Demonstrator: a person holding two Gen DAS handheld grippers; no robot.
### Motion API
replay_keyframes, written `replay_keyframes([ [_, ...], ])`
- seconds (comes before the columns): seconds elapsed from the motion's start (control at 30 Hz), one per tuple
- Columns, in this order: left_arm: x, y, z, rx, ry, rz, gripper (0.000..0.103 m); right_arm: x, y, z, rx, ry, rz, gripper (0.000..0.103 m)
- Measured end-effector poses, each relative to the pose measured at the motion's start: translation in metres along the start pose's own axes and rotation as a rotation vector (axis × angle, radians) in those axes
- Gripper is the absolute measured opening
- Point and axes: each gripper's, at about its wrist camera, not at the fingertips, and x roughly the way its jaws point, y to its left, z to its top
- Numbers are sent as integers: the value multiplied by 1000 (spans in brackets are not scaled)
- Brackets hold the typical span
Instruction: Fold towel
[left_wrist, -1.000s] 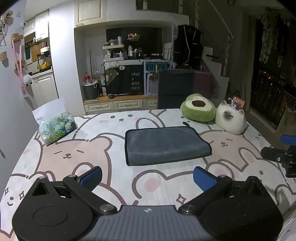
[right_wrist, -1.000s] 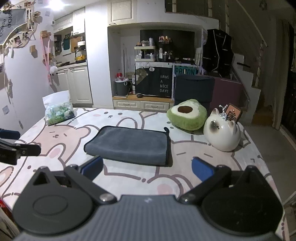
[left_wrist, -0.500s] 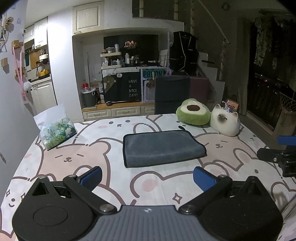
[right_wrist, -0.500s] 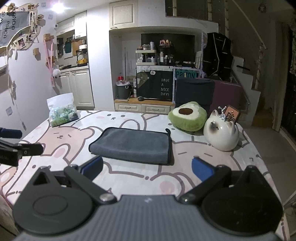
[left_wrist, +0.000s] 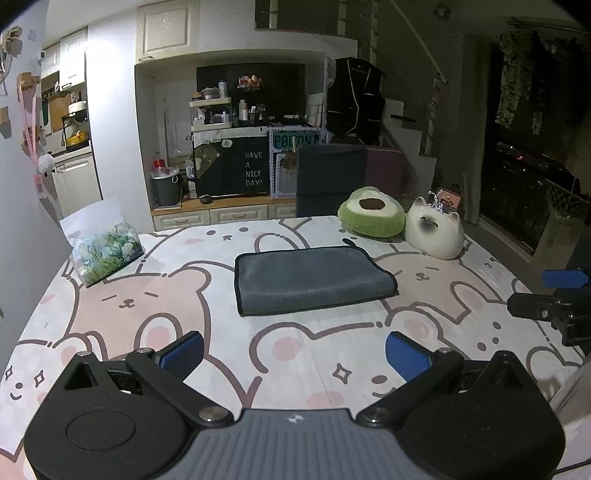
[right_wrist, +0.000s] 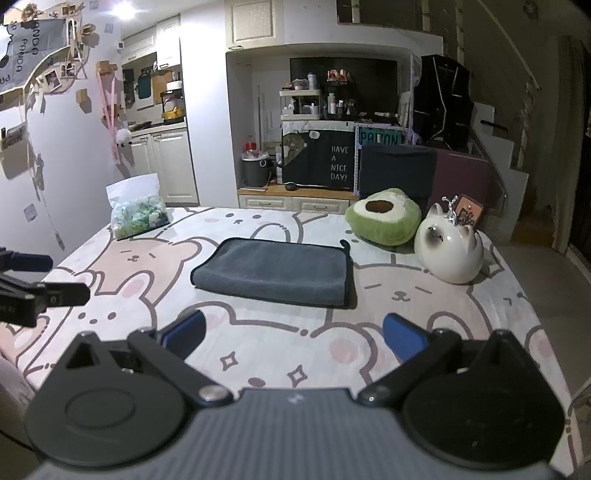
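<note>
We held the left gripper (left_wrist: 293, 350) with its blue fingers wide apart and nothing between them, low over the near edge of the table (left_wrist: 155, 295). The right gripper (right_wrist: 293, 341) was just as wide and just as bare. Over the last second both had drawn back from the towel (left_wrist: 310, 278), which now sat smaller and further off at twelve o'clock in both wrist views. The towel itself had not shifted: a flat grey rectangle, doubled over, its rounded fold toward three o'clock in the left view. We judged the folding finished, or nearly so, and the pull-back a retreat.

Outward, the printed cloth lay bare between our fingers and the towel's near hem, so there was free room to move. At ten o'clock stood a bag of greenery (left_wrist: 105, 249); at one o'clock the avocado cushion (left_wrist: 371, 216) and white cat figure (left_wrist: 434, 236), both near the towel's far corner but apart from it.
</note>
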Motion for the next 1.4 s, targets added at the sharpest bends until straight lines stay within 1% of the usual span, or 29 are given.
replay_keyframes([
  [0.17, -2, 0, -3, -1, 0, -10, 103, -4, -1, -4, 13, 0, 11, 103],
  [0.5, -3, -2, -7, 6, 2, -24, 103, -9, 2, -8, -1, -8, 14, 103],
  [0.73, -4, -2, -8, 3, 3, -26, 103, -9, 0, -8, -2, -7, 29, 103],
  [1.4, -4, -1, -9, 0, 8, -25, 103, -8, 1, -9, -2, -5, 27, 103],
])
